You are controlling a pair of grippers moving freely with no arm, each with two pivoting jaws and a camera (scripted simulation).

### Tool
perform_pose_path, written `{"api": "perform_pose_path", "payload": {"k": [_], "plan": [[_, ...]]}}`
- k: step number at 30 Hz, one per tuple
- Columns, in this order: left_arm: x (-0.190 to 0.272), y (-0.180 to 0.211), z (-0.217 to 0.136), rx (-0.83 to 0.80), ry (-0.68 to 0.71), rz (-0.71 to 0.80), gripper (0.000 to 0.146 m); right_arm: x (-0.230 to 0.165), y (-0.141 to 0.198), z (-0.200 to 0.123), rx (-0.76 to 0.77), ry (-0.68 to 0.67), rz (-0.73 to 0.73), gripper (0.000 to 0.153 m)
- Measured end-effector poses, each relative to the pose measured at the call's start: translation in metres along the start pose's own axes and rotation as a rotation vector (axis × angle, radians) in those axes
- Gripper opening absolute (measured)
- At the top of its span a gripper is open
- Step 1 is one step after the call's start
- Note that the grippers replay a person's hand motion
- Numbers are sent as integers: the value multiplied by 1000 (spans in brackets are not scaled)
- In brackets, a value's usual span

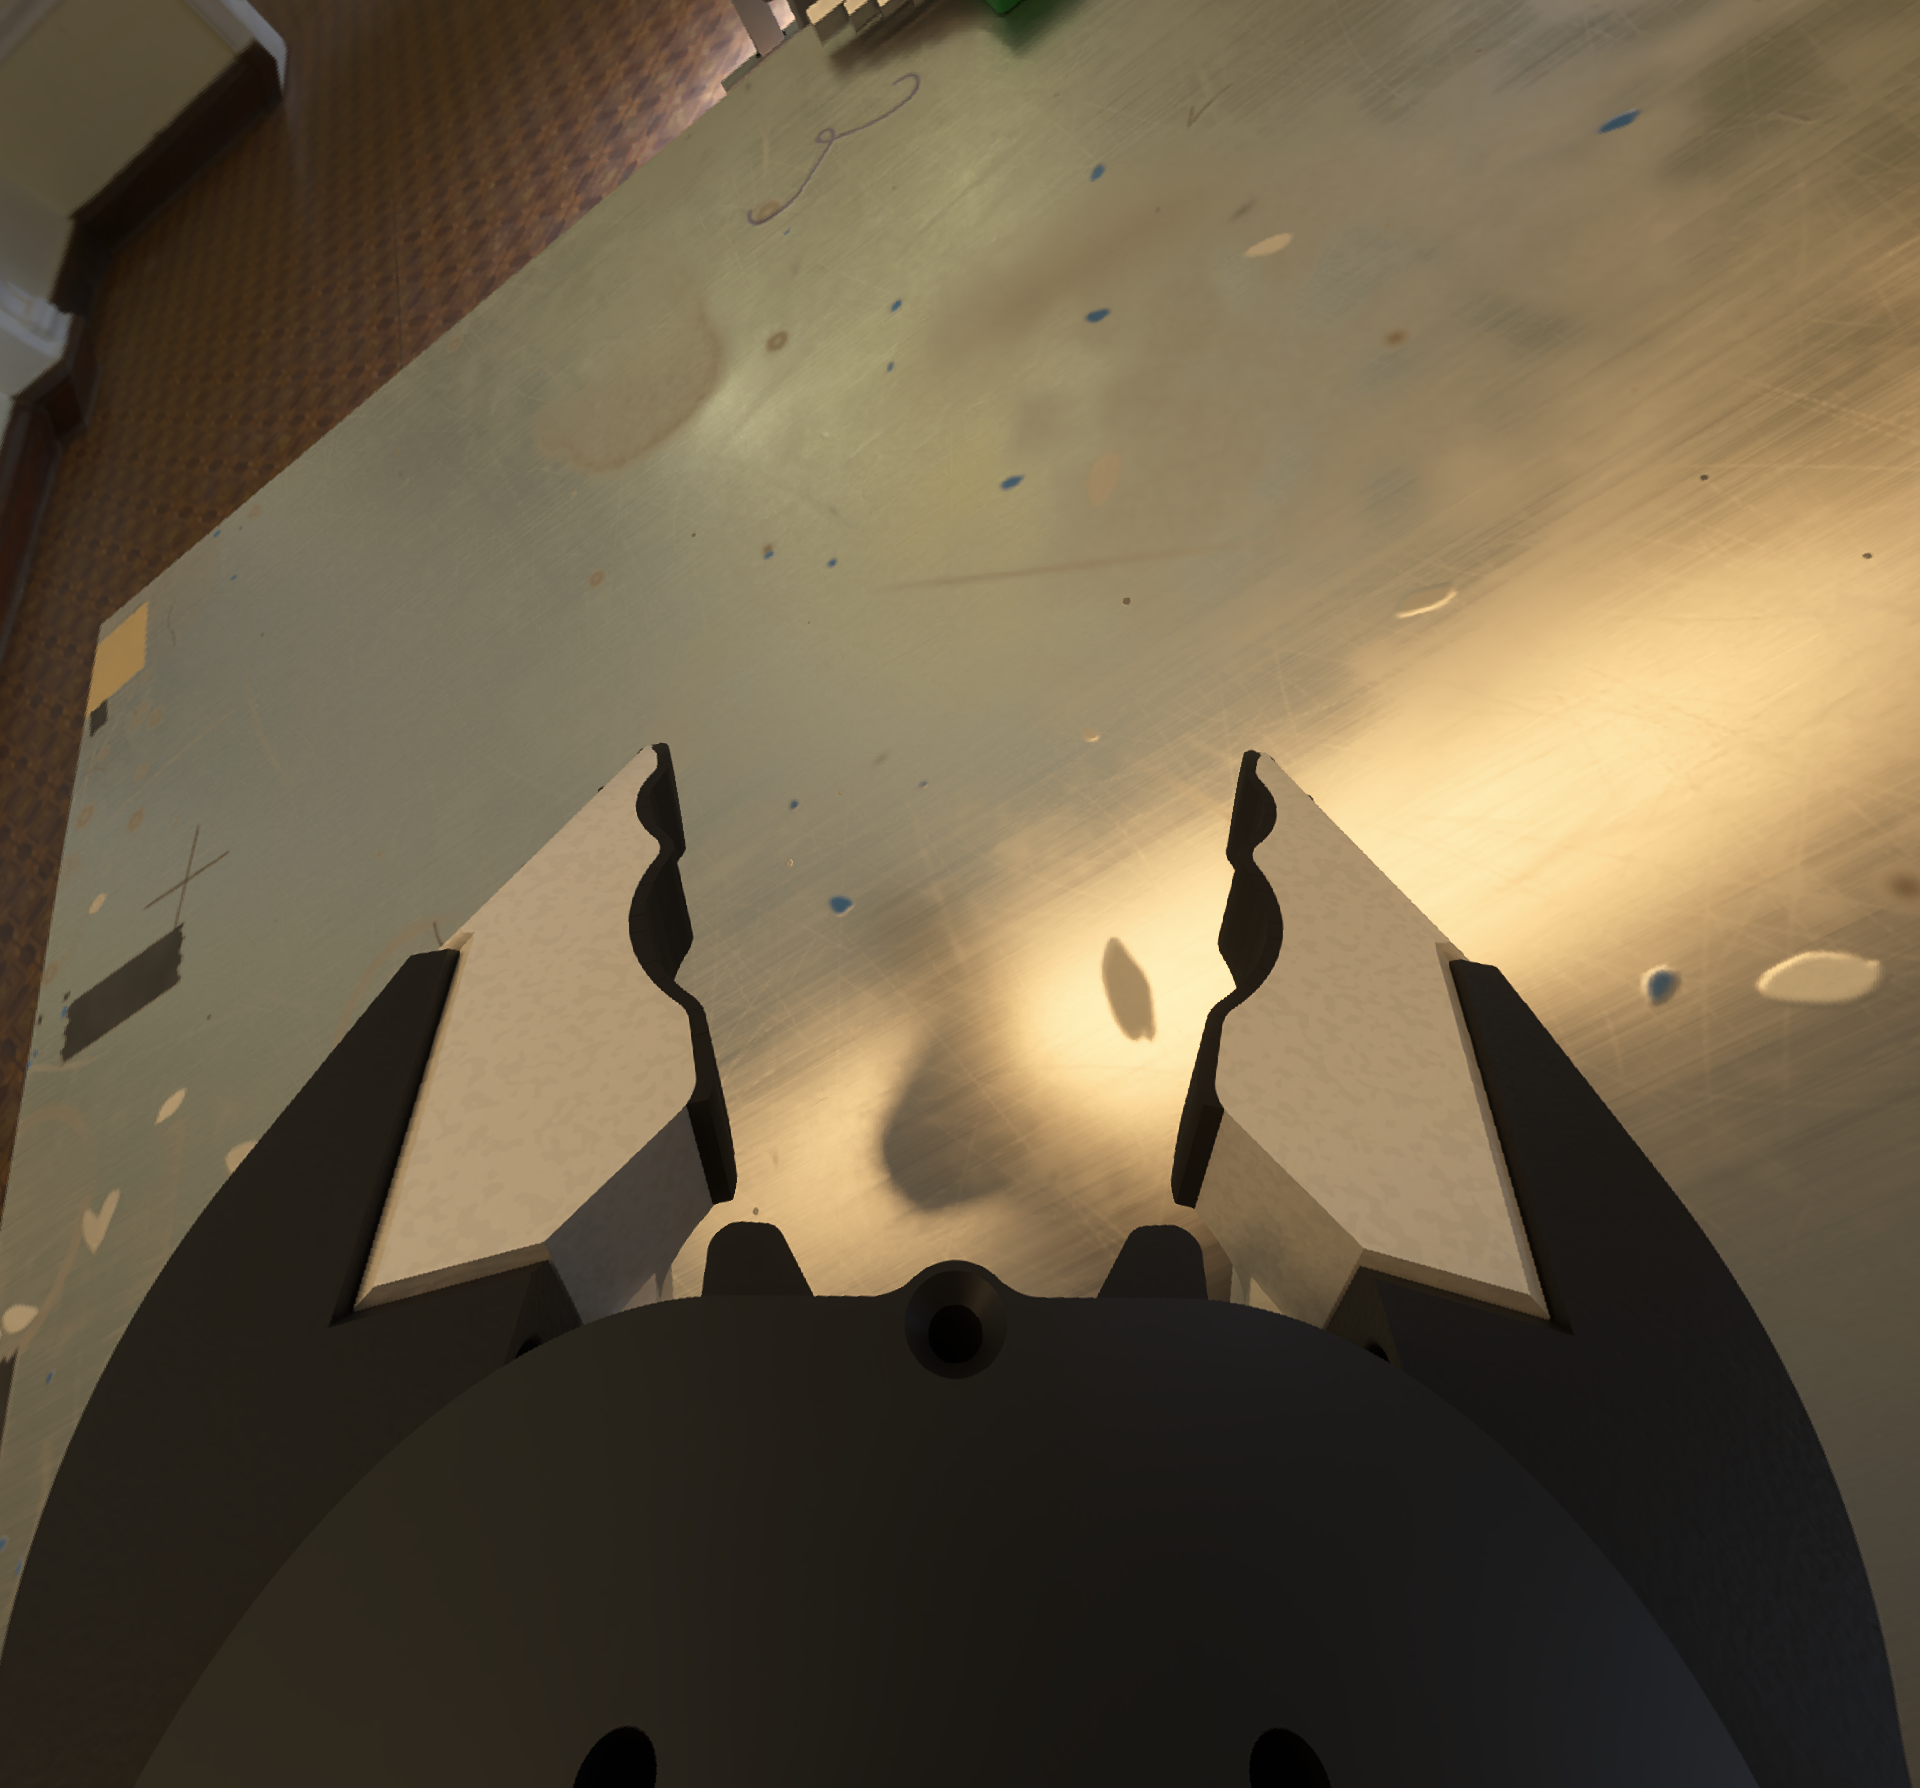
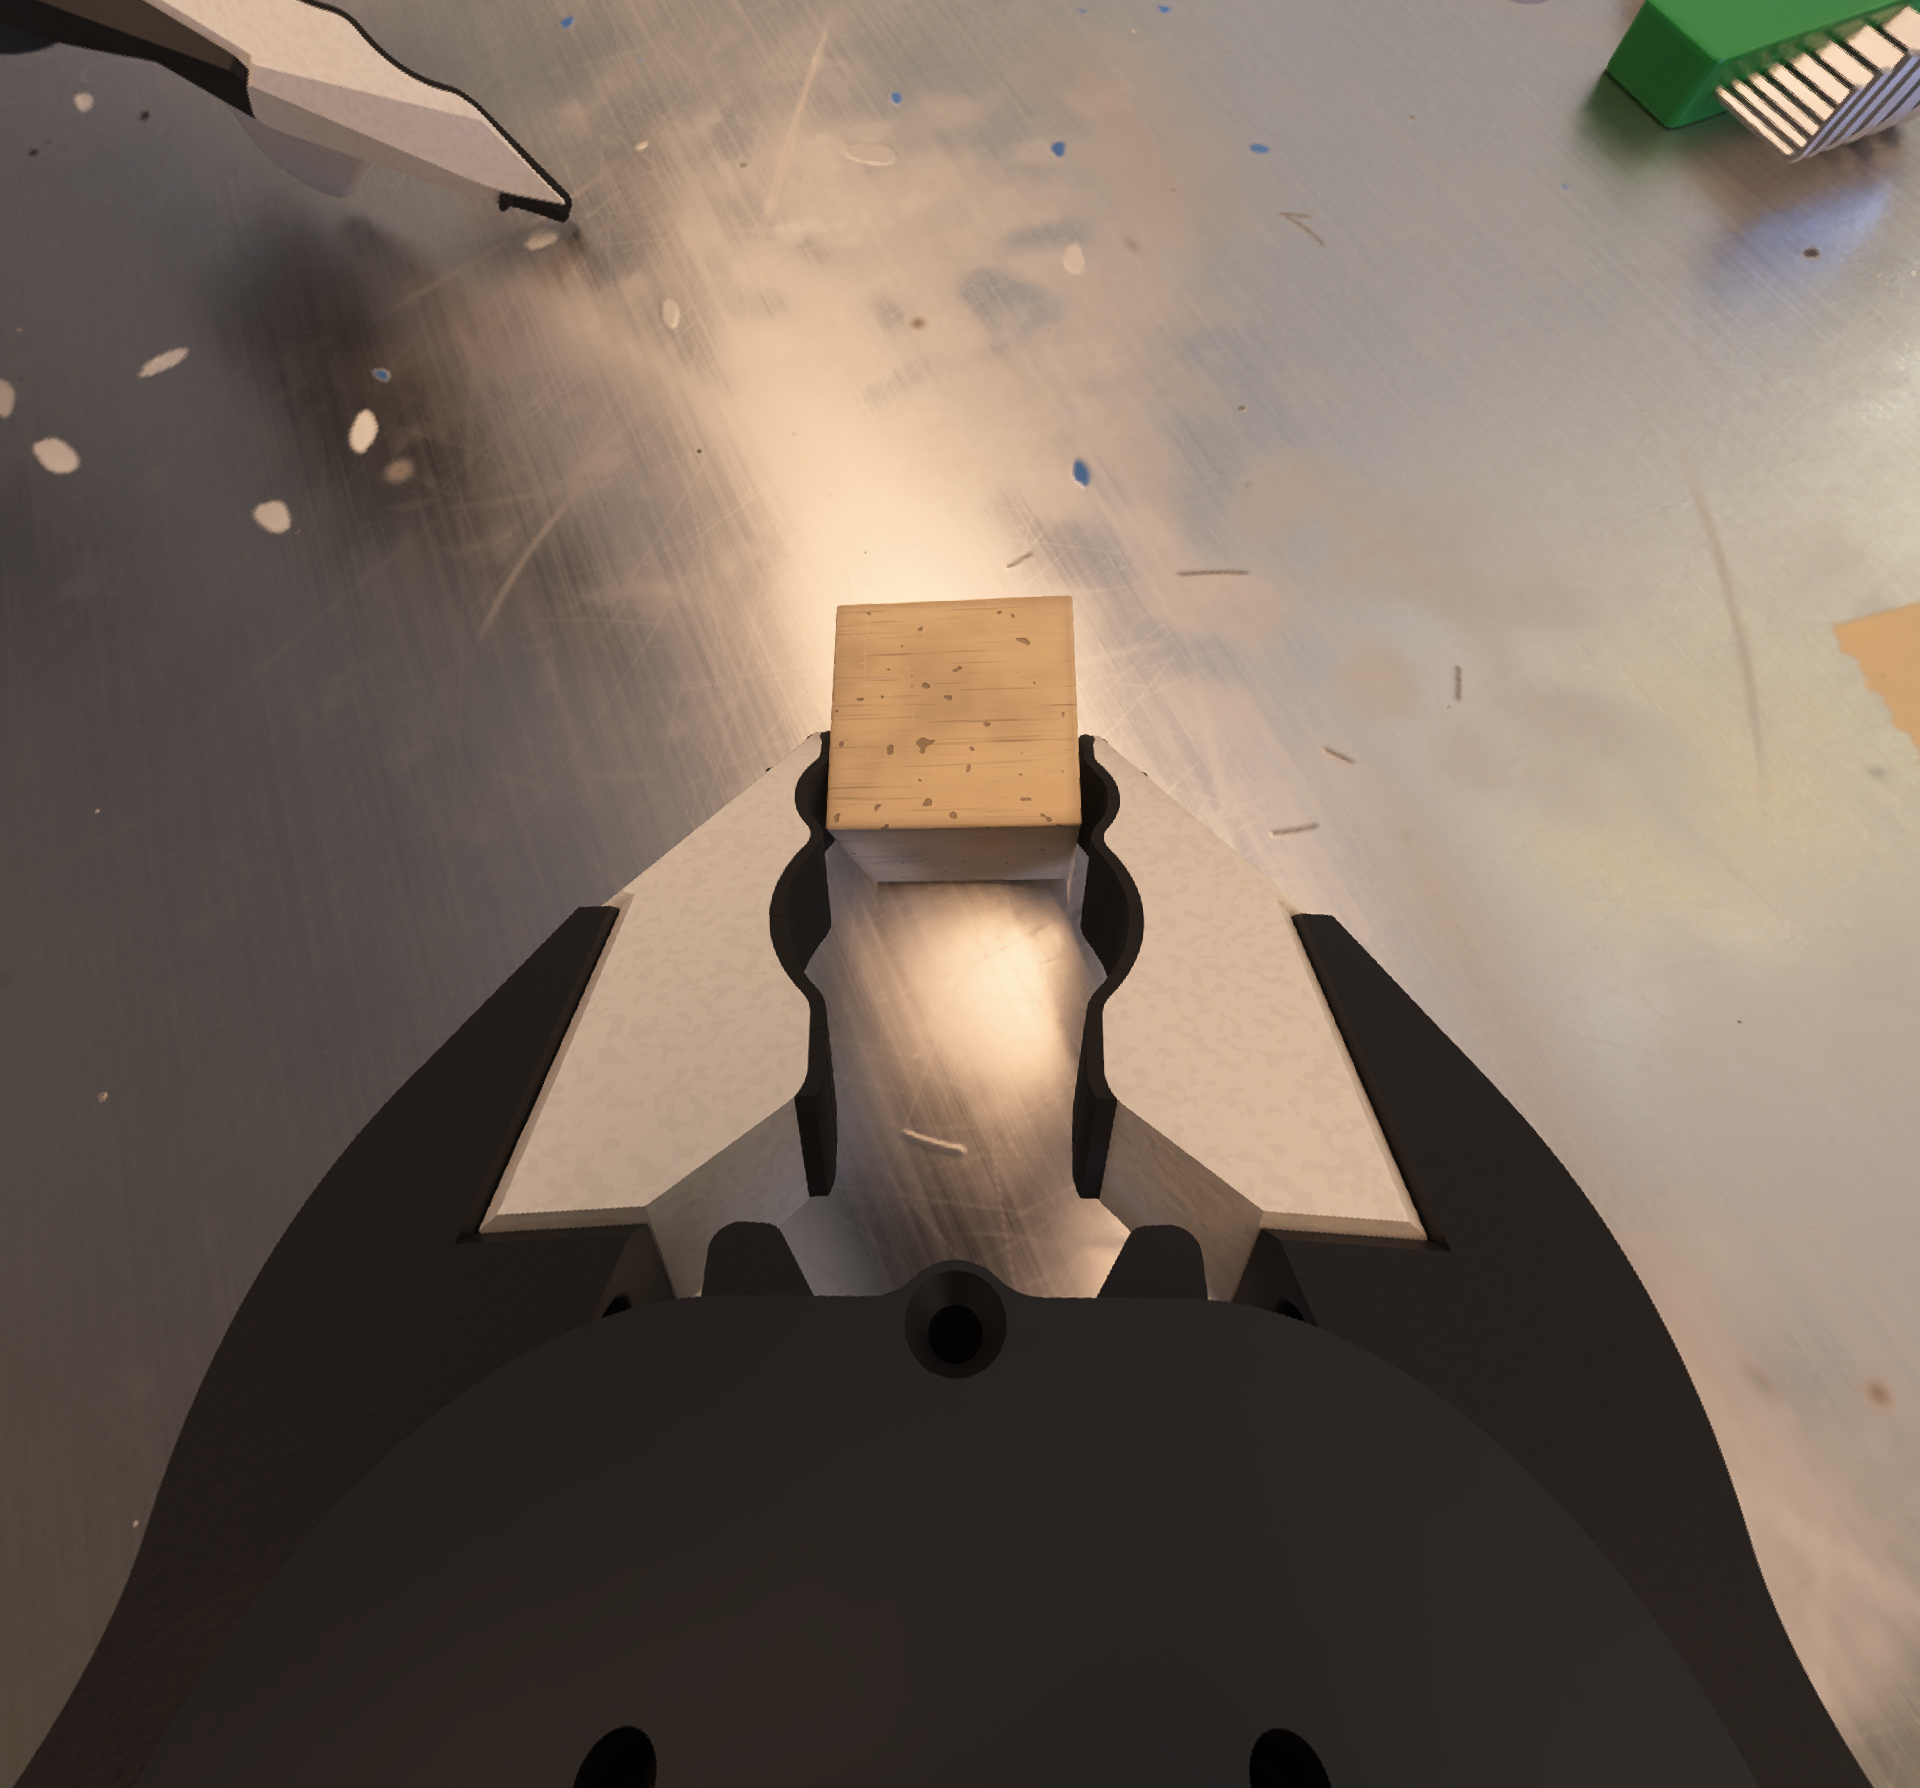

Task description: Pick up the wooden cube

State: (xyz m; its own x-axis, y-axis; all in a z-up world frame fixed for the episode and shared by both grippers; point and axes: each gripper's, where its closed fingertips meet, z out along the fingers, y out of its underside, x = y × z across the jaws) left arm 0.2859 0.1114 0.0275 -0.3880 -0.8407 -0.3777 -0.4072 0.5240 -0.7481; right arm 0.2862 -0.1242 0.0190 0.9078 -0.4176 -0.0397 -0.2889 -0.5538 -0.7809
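Right gripper (image 2: 954, 782) clamps the wooden cube (image 2: 953, 712) between its fingertips, above the scratched metal table (image 2: 1403, 491). Being a cube, it has no long axis; its top face sits square to the fingers, edges parallel to them. Left gripper (image 1: 954, 772) hangs with fingers apart, holding nothing.

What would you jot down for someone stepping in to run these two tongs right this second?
Right tongs: closed on the wooden cube, tips pressing its two sides.
Left tongs: open, holding nothing, above bare table.
Wooden cube: between the right tongs' tips; whether it has left the table I cannot tell.
Green block: far side, against a ribbed pale piece, untouched.
Done: cube gripped.
Left: raise it straight up, probably slowly, keeping the left tongs out of the way.
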Motion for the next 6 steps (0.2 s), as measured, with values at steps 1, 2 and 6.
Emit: {"api": "perform_pose_path", "payload": {"k": [1,2,6], "plan": [[0,0,0,0,0,0,106,0,0,0,4,-1,1,46],[0,0,0,0,0,0,106,0,-1,-1,7,-2,3,46],[0,0,0,2,3,-3,106,0,0,0,4,-5,1,46]]}}
